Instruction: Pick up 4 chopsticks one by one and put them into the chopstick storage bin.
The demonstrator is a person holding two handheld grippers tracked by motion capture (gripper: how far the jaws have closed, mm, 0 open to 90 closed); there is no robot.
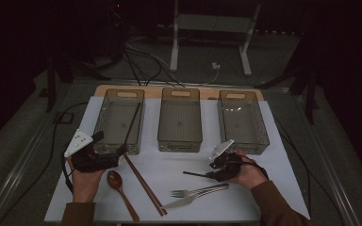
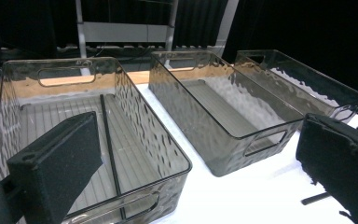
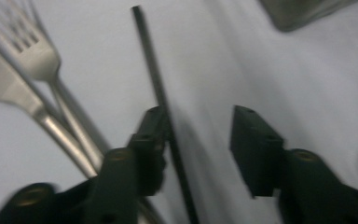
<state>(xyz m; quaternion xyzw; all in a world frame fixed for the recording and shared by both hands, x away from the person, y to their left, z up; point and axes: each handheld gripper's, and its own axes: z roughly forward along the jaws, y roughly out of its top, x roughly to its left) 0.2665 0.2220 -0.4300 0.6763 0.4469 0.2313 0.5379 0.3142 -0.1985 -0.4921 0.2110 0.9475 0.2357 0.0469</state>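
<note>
The right hand-held gripper (image 3: 198,140) straddles the black chopstick (image 3: 156,79) lying on the tabletop (image 1: 283,188) at five o'clock, jaws not yet clamped, one pad beside it. The left hand-held gripper (image 2: 186,168) gapes empty by the nine-o'clock bin (image 1: 104,141), apparently awaiting the next pick.

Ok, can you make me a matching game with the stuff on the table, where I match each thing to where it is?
Things:
1. wooden spoon
2. fork
3. loose black chopstick
4. other black chopstick

Places:
A. inside the left bin
B. on the white mat between the jaws of the right gripper
C. beside the knife, near the front edge of the mat
D. just right of the hand holding the left gripper, next to the brown chopsticks

Pairs: 1-D, 2-C, 3-B, 4-A
</note>
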